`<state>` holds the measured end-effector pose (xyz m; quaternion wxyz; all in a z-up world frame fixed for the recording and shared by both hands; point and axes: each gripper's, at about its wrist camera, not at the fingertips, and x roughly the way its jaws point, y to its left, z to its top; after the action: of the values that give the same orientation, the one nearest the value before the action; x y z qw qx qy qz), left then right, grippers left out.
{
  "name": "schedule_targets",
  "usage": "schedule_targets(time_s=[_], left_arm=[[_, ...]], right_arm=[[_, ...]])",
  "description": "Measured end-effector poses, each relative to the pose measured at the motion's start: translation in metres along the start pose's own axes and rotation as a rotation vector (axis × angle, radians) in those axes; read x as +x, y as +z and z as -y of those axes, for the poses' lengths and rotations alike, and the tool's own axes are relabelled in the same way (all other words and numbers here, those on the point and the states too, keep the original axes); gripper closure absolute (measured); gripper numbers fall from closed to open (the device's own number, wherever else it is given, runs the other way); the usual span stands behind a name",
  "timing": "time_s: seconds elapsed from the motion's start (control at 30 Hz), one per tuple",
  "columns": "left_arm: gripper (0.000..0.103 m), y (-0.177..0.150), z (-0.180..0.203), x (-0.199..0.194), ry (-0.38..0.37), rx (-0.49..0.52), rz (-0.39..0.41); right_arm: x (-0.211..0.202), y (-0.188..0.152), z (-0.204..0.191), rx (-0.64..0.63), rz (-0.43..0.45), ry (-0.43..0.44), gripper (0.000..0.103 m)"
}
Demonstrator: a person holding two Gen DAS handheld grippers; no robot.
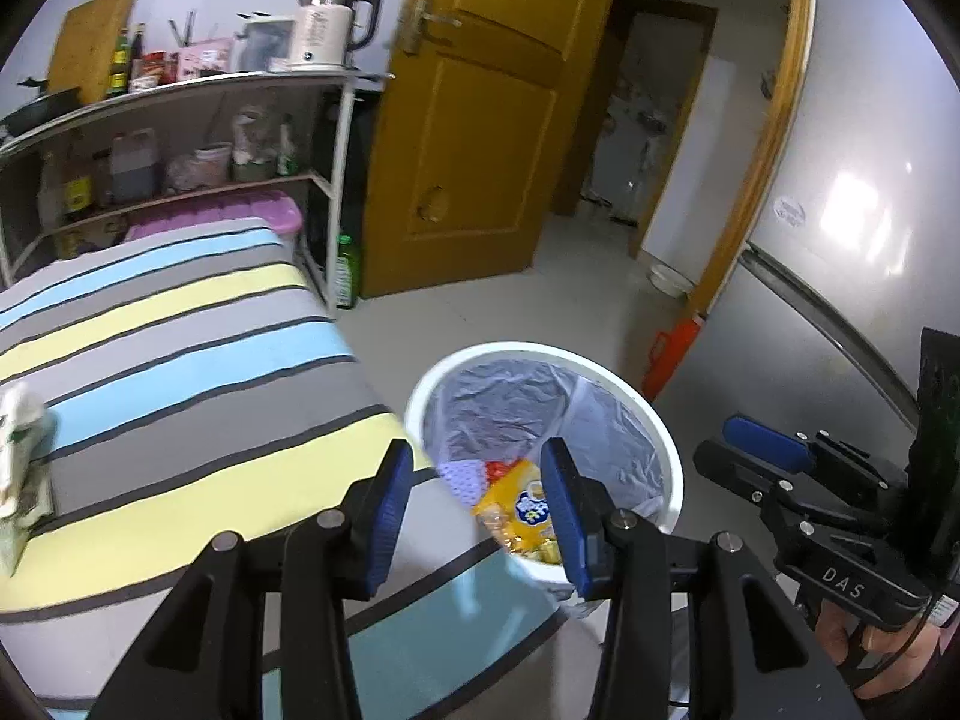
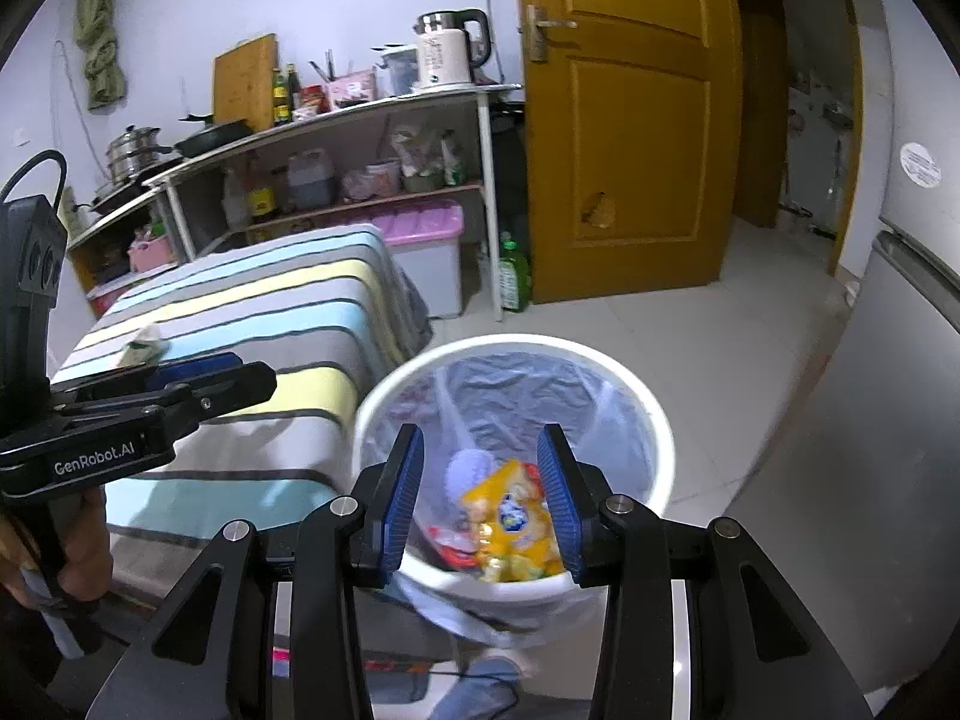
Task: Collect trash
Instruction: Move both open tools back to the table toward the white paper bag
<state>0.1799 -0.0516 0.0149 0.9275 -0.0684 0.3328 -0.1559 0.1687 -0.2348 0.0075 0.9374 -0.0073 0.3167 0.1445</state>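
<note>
"Is the yellow snack wrapper binned?"

"Yes, inside the white trash bin. Left tongs and right tongs hang spread above the bin, empty."

"Anything left?"

"Crumpled paper on the striped bed beside the bin."

— How is the light past my tongs?
— Even, cool indoor light; glare blooms on the fridge door to my right.
— And sharpness?
— Soft throughout, smeared on the bin liner ahead; straight lines bow outward, corners fall black.
</note>
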Motion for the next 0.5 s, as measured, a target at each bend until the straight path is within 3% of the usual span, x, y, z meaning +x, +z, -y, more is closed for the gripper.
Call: schedule_targets(time_s=[0.5], left_arm=[[0.057, -0.022, -0.043, -0.070, 0.114, -0.048, 0.082]], right_arm=[[-0.011, 0.006, -0.074, -0.090, 0.032, 0.133, 0.062]])
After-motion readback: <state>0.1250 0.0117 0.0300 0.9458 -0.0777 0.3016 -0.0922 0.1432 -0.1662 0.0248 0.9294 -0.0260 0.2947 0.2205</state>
